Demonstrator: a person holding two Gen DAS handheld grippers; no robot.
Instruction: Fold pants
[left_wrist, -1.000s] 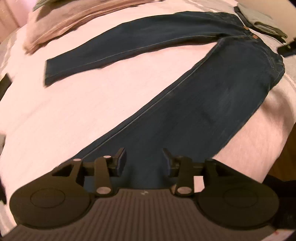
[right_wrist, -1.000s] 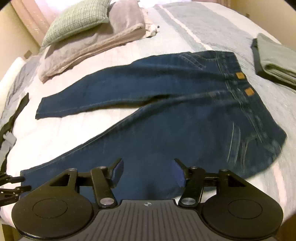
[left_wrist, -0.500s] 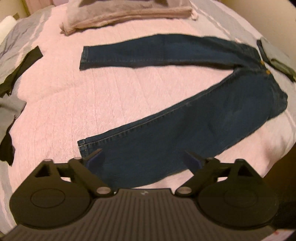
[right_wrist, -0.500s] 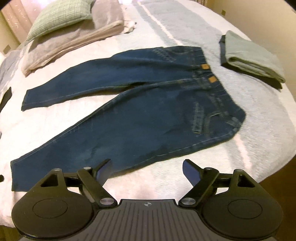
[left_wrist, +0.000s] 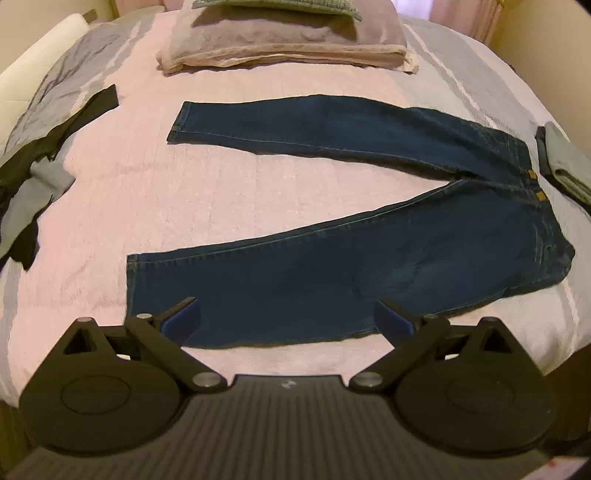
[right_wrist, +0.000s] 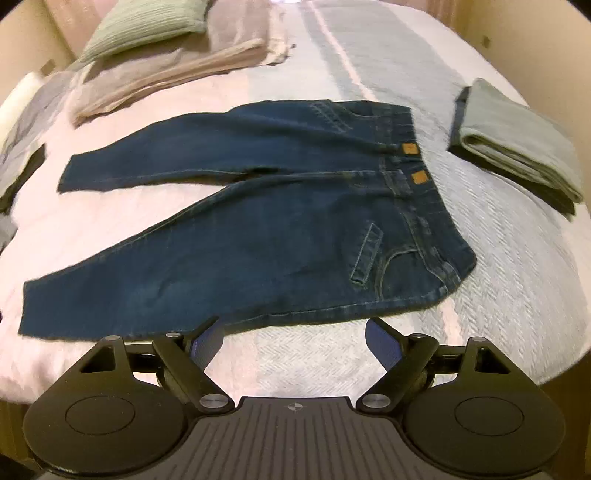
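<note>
Dark blue jeans (left_wrist: 332, 266) lie flat on the bed, legs spread in a V, cuffs to the left and waistband to the right. In the right wrist view the jeans (right_wrist: 280, 229) show two tan labels at the waistband and a pocket near the front corner. My left gripper (left_wrist: 288, 319) is open, held above the near leg close to its cuff, holding nothing. My right gripper (right_wrist: 293, 338) is open too, hovering over the bedspread just in front of the near leg's lower edge, below the waist corner.
A folded grey-green garment (right_wrist: 517, 136) lies right of the waistband. Pillows and folded bedding (left_wrist: 284, 44) sit at the head of the bed. Dark and grey clothes (left_wrist: 33, 170) lie at the left. The bed edge (right_wrist: 554, 369) drops off near front right.
Both grippers pulled back and up from the jeans and opened wider. The jeans now lie spread out, free of both grippers.
</note>
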